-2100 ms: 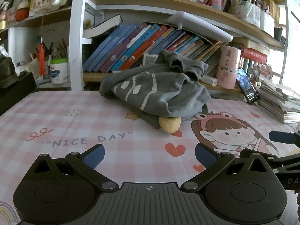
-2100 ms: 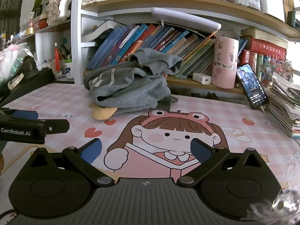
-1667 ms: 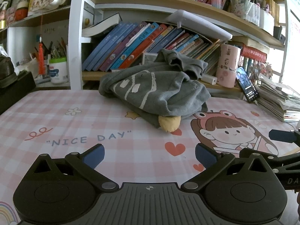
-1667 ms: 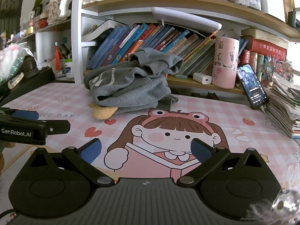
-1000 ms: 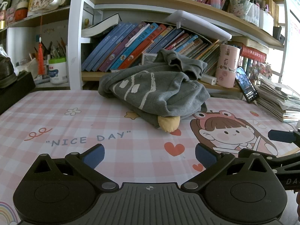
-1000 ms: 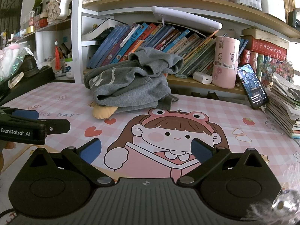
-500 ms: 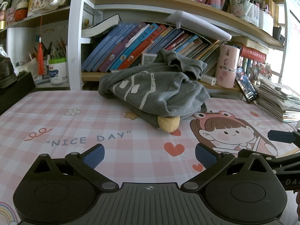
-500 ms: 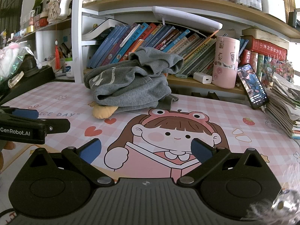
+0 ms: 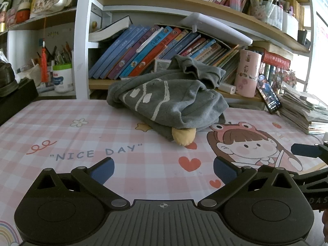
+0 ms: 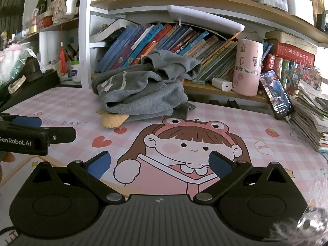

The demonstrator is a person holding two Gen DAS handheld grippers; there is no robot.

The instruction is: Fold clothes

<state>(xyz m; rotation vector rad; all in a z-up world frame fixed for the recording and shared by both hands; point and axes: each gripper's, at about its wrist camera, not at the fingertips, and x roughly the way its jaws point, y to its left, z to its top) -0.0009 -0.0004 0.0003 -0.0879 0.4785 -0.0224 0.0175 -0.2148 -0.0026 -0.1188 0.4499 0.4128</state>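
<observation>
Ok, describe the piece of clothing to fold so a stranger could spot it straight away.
Start at the pink checked mat in front of the bookshelf. Near its back edge lies the grey garment, a crumpled heap. It alone is soft cloth, with white printed marks and a yellow bit poking out below.

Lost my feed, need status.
Left gripper and right gripper open, empty. Grey garment crumpled, unfolded on the pink mat. Nothing in between.

Black left claw [image 9: 163,169] and right claw [image 10: 160,162], blue pads [image 9: 102,170], silver screws.
</observation>
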